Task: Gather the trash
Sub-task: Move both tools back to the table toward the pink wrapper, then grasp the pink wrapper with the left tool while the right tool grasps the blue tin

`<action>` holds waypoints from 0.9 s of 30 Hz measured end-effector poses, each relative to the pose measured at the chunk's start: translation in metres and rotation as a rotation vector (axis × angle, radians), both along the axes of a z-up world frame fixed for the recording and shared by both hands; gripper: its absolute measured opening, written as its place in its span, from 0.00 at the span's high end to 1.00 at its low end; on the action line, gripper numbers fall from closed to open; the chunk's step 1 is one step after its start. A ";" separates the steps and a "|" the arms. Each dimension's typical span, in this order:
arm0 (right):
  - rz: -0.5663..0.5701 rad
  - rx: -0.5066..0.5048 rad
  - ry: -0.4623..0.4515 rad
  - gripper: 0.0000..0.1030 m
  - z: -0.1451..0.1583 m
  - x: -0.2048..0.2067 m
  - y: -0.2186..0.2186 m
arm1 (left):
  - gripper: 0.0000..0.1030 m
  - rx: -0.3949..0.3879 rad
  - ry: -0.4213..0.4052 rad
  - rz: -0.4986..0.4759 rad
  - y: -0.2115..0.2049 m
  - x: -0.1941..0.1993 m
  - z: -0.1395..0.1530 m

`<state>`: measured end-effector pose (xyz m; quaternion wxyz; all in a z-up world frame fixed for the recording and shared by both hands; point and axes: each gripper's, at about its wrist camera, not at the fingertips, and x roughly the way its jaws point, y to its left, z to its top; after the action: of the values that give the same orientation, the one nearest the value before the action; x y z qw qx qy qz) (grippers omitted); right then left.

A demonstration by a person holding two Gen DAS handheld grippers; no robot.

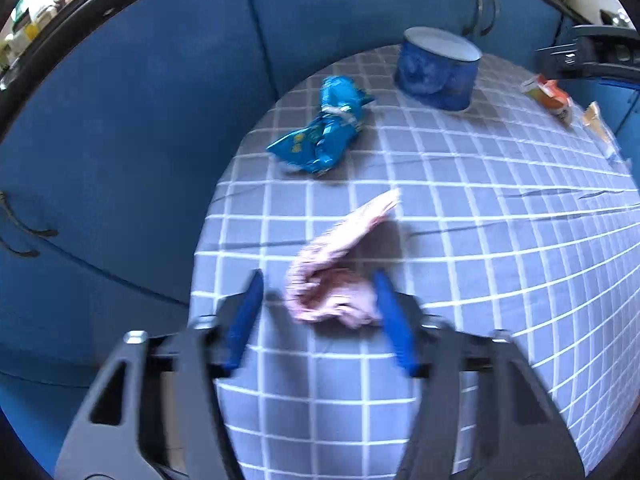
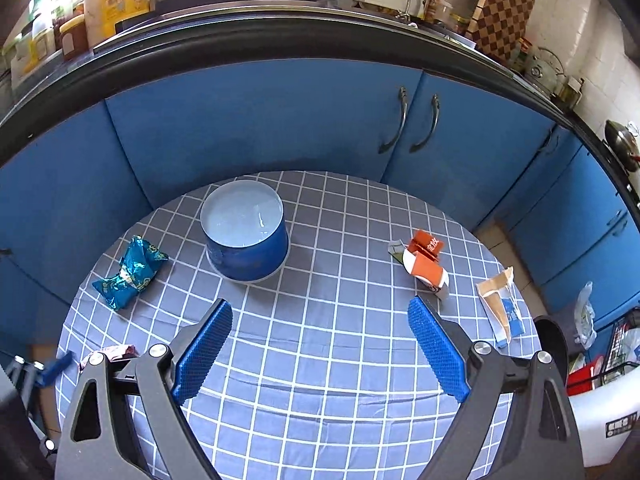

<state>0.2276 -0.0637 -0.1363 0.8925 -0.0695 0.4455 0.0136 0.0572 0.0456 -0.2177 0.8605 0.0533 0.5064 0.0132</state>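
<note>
A crumpled pink wrapper (image 1: 336, 272) lies on the grey checked tablecloth (image 1: 480, 240), between the tips of my open left gripper (image 1: 318, 280); whether the pads touch it I cannot tell. A crumpled blue foil bag (image 1: 324, 128) lies farther off, left of a round blue bin (image 1: 438, 68) with a white inside. In the right wrist view my right gripper (image 2: 320, 312) is open and empty above the cloth, in front of the bin (image 2: 244, 232). The blue bag (image 2: 130, 272) lies left, an orange carton (image 2: 424, 260) and a torn paper packet (image 2: 500, 308) lie right.
Blue cabinet doors (image 2: 260, 128) with metal handles curve around the far side of the table. A black counter edge with jars and a sink runs above them. A dark bin and plastic bags (image 2: 584, 320) stand on the floor to the right. The pink wrapper (image 2: 116, 352) shows at lower left.
</note>
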 end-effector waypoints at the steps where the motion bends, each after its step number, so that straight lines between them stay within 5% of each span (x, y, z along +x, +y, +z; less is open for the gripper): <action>1: 0.000 0.000 -0.001 0.15 0.000 0.001 0.000 | 0.65 0.002 0.002 -0.016 -0.003 0.002 0.000; 4: 0.002 0.000 -0.004 0.15 0.000 0.010 0.000 | 0.79 -0.037 0.010 -0.036 -0.007 0.013 0.003; 27: 0.121 0.008 0.067 0.15 -0.028 0.089 0.057 | 0.79 -0.094 -0.097 0.156 0.043 0.105 0.036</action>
<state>0.3167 -0.0068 -0.1645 0.8748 -0.0922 0.4702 0.0720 0.1627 0.0891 -0.1820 0.8819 -0.0275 0.4670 0.0587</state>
